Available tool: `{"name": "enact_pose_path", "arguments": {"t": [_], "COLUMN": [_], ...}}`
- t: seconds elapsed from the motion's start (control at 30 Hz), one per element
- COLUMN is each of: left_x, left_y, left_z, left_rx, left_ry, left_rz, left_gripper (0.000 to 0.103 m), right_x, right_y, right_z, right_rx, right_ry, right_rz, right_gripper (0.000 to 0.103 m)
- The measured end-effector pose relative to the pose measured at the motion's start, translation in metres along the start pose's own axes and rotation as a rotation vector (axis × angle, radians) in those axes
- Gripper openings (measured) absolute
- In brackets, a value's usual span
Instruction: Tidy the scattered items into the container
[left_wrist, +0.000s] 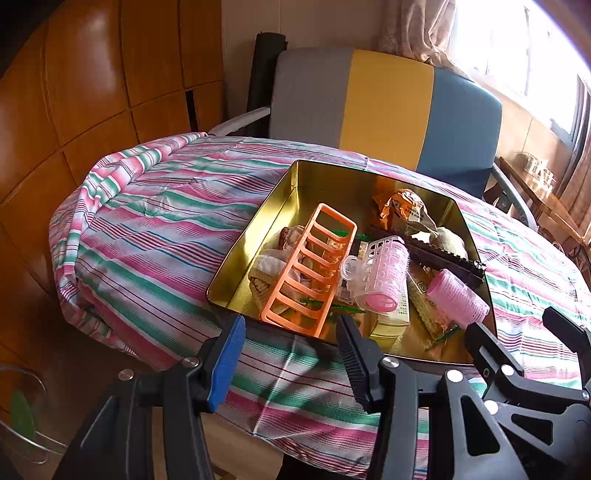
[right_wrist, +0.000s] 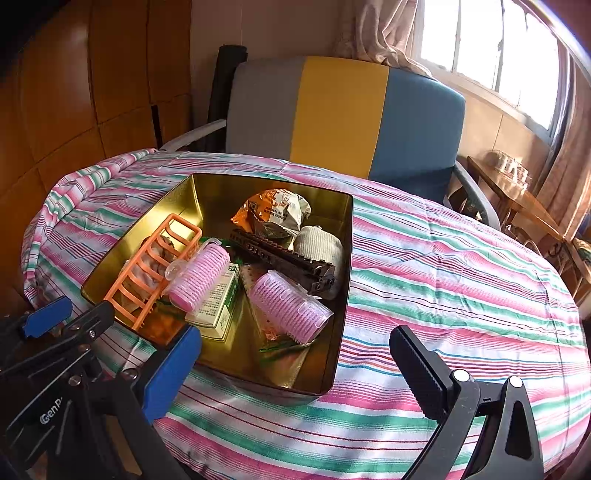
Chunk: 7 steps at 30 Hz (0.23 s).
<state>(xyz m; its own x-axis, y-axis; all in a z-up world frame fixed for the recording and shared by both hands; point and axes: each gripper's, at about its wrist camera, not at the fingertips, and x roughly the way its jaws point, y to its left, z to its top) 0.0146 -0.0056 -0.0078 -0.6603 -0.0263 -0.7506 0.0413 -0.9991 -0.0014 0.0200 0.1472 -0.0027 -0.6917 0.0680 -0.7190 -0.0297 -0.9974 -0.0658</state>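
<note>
A gold tin (left_wrist: 251, 236) (right_wrist: 343, 295) sits on the striped tablecloth. It holds an orange plastic rack (left_wrist: 310, 266) (right_wrist: 155, 269), two pink hair rollers (left_wrist: 384, 273) (right_wrist: 291, 306), a black toothed rail (left_wrist: 443, 254) (right_wrist: 284, 254), an orange snack packet (left_wrist: 406, 210) (right_wrist: 277, 210), a grey sock (right_wrist: 317, 243) and a small white-green box (right_wrist: 218, 306). My left gripper (left_wrist: 291, 362) hovers at the tin's near edge, jaws partly apart with nothing between them. My right gripper (right_wrist: 295, 369) stands wide open over the tin's near corner, gripping nothing.
The striped cloth (right_wrist: 443, 277) covers a round table whose edge drops away at the left and front. A grey, yellow and blue chair (right_wrist: 340, 110) stands behind it. Wooden wall panels (left_wrist: 92, 92) are on the left, and a low wooden side table (right_wrist: 517, 192) is on the right.
</note>
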Motion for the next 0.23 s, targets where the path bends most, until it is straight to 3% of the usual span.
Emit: {"name": "enact_pose_path", "arguments": {"t": [0.23], "left_x": [0.0001], "left_y": [0.0032], "left_z": [0.0022], "left_rx": [-0.003], "left_ry": [0.001], "left_rz": [-0.006], "left_gripper": [0.05], "right_x": [0.0014], "right_y": [-0.0028], "right_z": [-0.0012], "right_rx": [0.008], "right_ry": [0.0], "right_rz": [-0.008], "right_gripper": [0.103]}}
